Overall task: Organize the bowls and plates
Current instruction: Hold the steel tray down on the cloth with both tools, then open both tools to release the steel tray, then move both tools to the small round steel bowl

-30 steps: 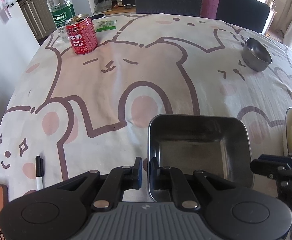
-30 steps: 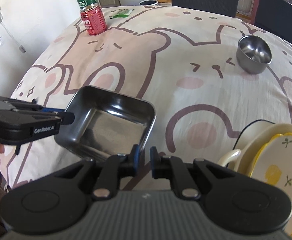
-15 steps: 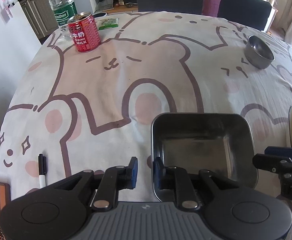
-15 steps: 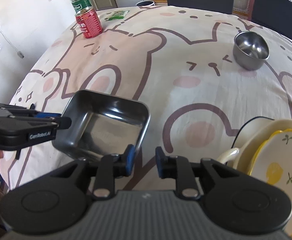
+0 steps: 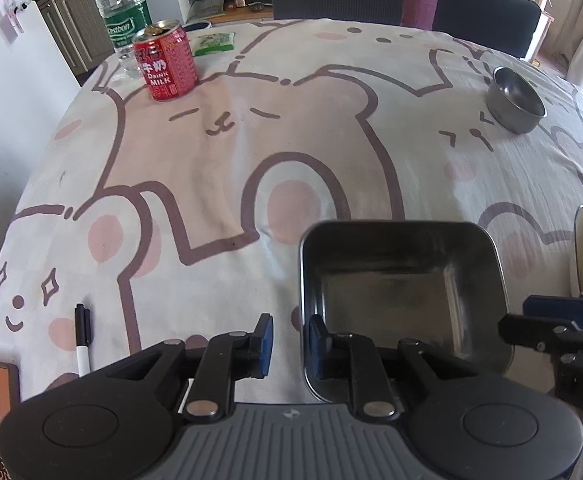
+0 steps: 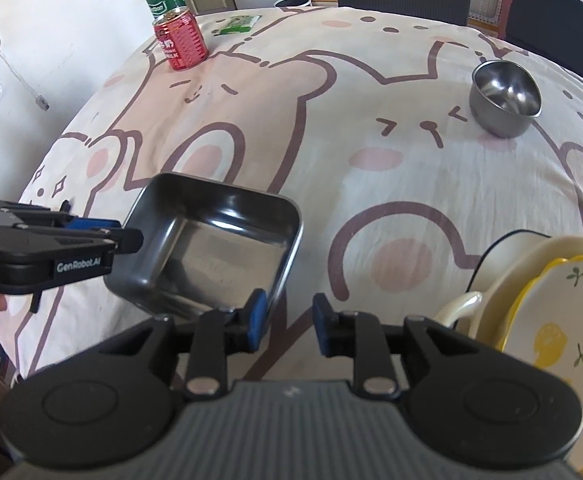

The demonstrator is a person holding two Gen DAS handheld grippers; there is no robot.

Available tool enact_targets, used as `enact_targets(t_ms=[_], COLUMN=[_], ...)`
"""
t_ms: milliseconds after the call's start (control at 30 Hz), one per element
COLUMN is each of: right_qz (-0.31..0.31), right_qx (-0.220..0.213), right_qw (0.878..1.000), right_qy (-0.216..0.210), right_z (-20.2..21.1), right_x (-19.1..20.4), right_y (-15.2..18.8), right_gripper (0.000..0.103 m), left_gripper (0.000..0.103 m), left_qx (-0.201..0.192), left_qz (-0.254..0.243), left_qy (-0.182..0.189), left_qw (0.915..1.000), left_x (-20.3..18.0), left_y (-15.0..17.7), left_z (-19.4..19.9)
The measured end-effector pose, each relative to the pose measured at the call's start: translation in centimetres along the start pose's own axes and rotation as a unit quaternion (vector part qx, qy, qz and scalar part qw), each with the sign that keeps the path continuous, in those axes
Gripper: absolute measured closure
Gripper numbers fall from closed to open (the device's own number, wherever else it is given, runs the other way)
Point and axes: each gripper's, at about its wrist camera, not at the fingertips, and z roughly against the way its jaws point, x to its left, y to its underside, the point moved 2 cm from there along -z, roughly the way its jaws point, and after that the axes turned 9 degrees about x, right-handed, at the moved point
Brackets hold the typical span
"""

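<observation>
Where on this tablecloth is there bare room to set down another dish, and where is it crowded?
Widest free patch: the middle cloth between the red can, the round steel bowl and the square steel tray. A smaller patch lies between the marker and the tray. Crowded: the near right edge, with stacked plates and both grippers at the tray.

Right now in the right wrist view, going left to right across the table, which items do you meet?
Left gripper → red drink can → square steel tray → round steel bowl → stacked plates at the right edge. The bottle and green packet sit too close behind the can to order.
</observation>
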Motion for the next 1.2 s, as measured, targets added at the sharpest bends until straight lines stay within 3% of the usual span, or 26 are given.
enact_targets(t_ms=[133,433,500,600,700,900,1000,1200], right_qz=[-0.010,-0.021,-0.017,-0.005,0.007,-0.006,-0.008,-0.052], right_qx=[-0.002,-0.026,-0.033,-0.054,-0.081,-0.149,-0.186,-0.220], right_qw=[1.000,0.999,0.999,0.999,0.997,0.989,0.982,0.973], right_qy=[-0.022,-0.022,-0.017,-0.001,0.005,0.014,0.023,0.042], right_z=[0.1,0.9,1.2,1.9,2.9,5.5,6.9,8.7], right_x=[0.0,0.0,-0.1,-0.1,-0.4,-2.3,-3.7,-8.1], right_y=[0.0,0.1,0.2,0.3,0.3,0.0,-0.1,-0.9], right_gripper=[0.071,0.046,0.042,0.027,0.017,0.001,0.001,0.000], left_gripper=[0.074,0.060,0.045,0.017,0.010,0.000,0.000,0.000], left_qx=[-0.004,-0.012,-0.018,-0.039,-0.060,-0.106,-0.124,-0.168], left_qz=[0.001,0.002,0.004,0.006,0.012,0.007,0.008,-0.008], left_qy=[0.004,0.008,0.009,0.008,0.016,0.014,0.029,0.046], left_qw=[1.0000,0.9999,0.9998,0.9992,0.9980,0.9942,0.9919,0.9847], left_x=[0.1,0.2,0.3,0.2,0.1,-1.0,-1.9,-5.2], left_y=[0.2,0.9,1.0,1.1,1.2,0.9,0.4,-1.6], left_z=[0.4,1.5,1.9,3.0,4.1,6.0,6.6,7.9])
